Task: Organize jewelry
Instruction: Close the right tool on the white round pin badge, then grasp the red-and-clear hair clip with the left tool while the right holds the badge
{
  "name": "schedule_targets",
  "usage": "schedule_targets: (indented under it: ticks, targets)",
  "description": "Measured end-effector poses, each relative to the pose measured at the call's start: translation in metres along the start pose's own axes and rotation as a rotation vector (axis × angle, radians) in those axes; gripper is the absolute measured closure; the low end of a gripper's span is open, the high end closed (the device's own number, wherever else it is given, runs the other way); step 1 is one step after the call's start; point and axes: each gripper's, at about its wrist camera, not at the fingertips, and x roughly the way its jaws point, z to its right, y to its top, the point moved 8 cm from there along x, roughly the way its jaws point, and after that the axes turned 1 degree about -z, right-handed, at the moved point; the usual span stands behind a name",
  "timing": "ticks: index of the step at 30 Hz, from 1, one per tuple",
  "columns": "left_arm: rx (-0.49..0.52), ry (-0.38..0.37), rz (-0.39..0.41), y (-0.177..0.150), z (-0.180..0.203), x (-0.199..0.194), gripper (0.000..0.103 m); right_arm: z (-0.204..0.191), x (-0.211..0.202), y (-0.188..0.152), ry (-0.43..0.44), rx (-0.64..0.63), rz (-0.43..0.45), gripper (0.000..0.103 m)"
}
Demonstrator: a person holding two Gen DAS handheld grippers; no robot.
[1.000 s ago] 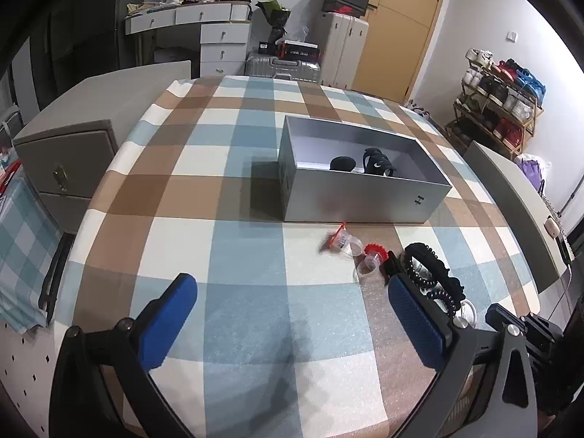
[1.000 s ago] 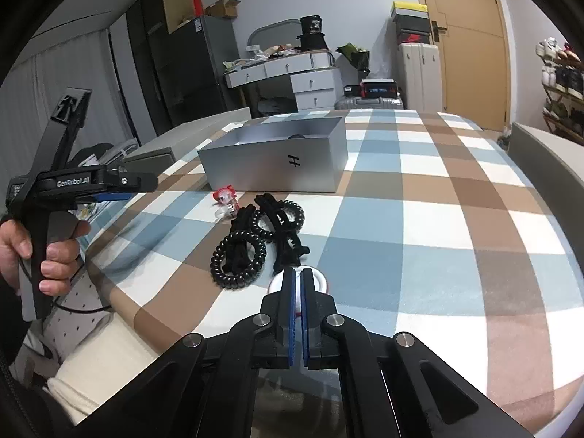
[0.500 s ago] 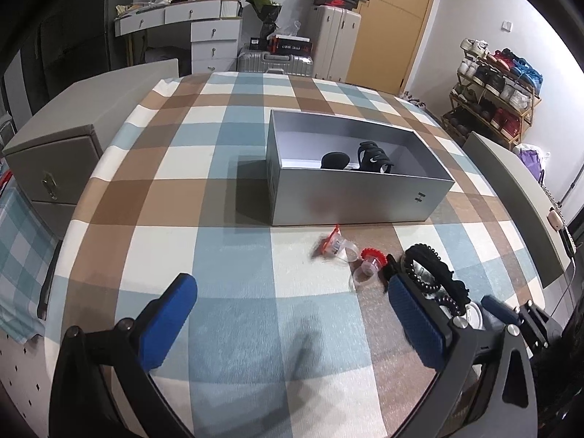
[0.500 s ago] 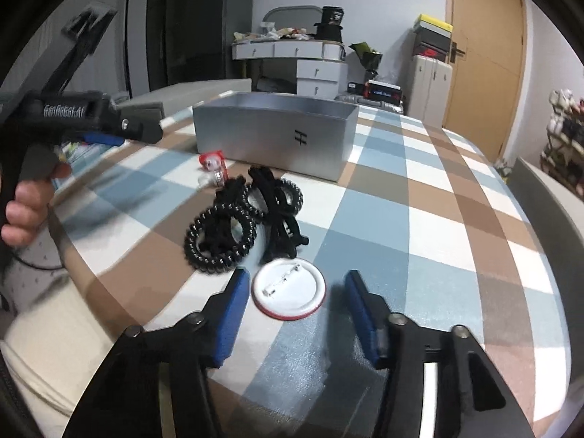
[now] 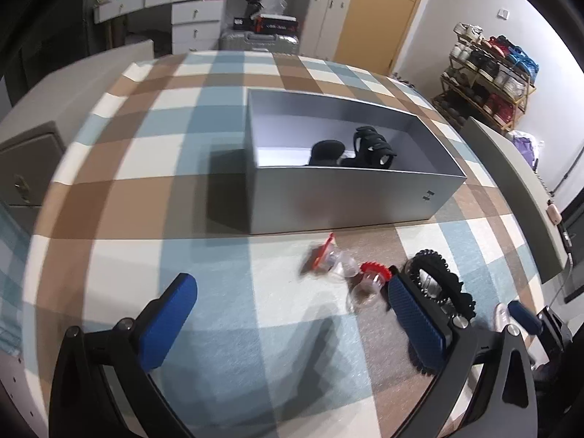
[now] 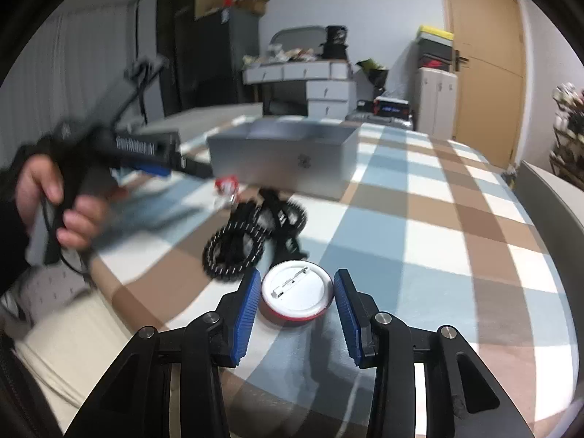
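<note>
Right tongs (image 6: pixel 296 297) spread and released, straddling the pin badge (image 6: pixel 297 294) lying pin-up on the tabletop (image 6: pixel 419 241) between them, should close squarely on its rim, staying low; left tongs (image 5: pixel 292 314) wide apart, holding nothing, grey box (image 5: pixel 350 193) ahead.

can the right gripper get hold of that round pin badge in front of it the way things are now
Probably yes. The right gripper is open with its blue pads either side of the pin badge, which lies pin side up on the checked tablecloth. Nothing sits between them; the black spiral hair ties lie just beyond.
</note>
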Motion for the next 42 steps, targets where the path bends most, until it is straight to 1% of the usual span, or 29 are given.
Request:
schedule_targets:
  ticks: [2,6,8,12,14,15,17,19,21,22,23,24,25,33,37,42]
  targets:
    - [-0.009,-0.033,-0.010,0.001,0.002,0.004,0.001,0.009,-0.007,0.008,0.014,0.047,0.032,0.063]
    - [-0.026,-0.062,-0.014,0.004,0.006,0.010,0.003,0.020,-0.018,0.028,0.029,0.099,0.095,0.063]
    - [-0.028,-0.076,-0.018,0.005,0.008,0.013,0.016,0.021,-0.020,0.038,0.035,0.105,0.120,0.063]
    - [-0.025,-0.072,-0.026,0.007,0.009,0.014,0.029,0.017,-0.018,0.048,0.057,0.102,0.140,0.063]
    - [-0.020,-0.081,-0.035,0.006,0.010,0.012,0.037,0.013,-0.016,0.051,0.070,0.093,0.145,0.063]
    - [-0.021,-0.078,-0.036,0.006,0.010,0.013,0.039,0.010,-0.015,0.052,0.080,0.088,0.143,0.063]
    - [-0.020,-0.067,-0.044,0.006,0.009,0.012,0.052,0.007,-0.012,0.051,0.094,0.087,0.138,0.063]
    - [-0.025,-0.087,-0.053,0.005,0.011,0.013,0.057,0.005,-0.009,0.050,0.102,0.087,0.131,0.063]
    - [-0.021,-0.088,-0.062,0.004,0.014,0.013,0.059,0.005,-0.007,0.050,0.104,0.091,0.128,0.063]
    - [-0.016,-0.091,-0.065,0.003,0.015,0.013,0.062,0.005,-0.007,0.049,0.106,0.095,0.127,0.063]
    - [-0.013,-0.104,-0.068,0.002,0.017,0.013,0.069,0.006,-0.007,0.049,0.108,0.098,0.125,0.063]
    - [-0.012,-0.107,-0.068,0.003,0.018,0.014,0.074,0.005,-0.008,0.049,0.107,0.098,0.124,0.063]
    - [-0.008,-0.104,-0.071,0.004,0.019,0.015,0.082,0.005,-0.008,0.049,0.107,0.097,0.126,0.063]
    - [0.001,-0.122,-0.062,0.001,0.020,0.008,0.084,-0.002,-0.015,0.057,0.105,0.076,0.141,0.062]
    - [0.010,-0.115,-0.051,-0.003,0.018,-0.001,0.084,-0.009,-0.017,0.066,0.116,0.065,0.152,0.062]
    - [0.018,-0.100,-0.002,-0.002,0.012,-0.019,0.084,-0.016,-0.013,0.084,0.146,0.064,0.167,0.062]
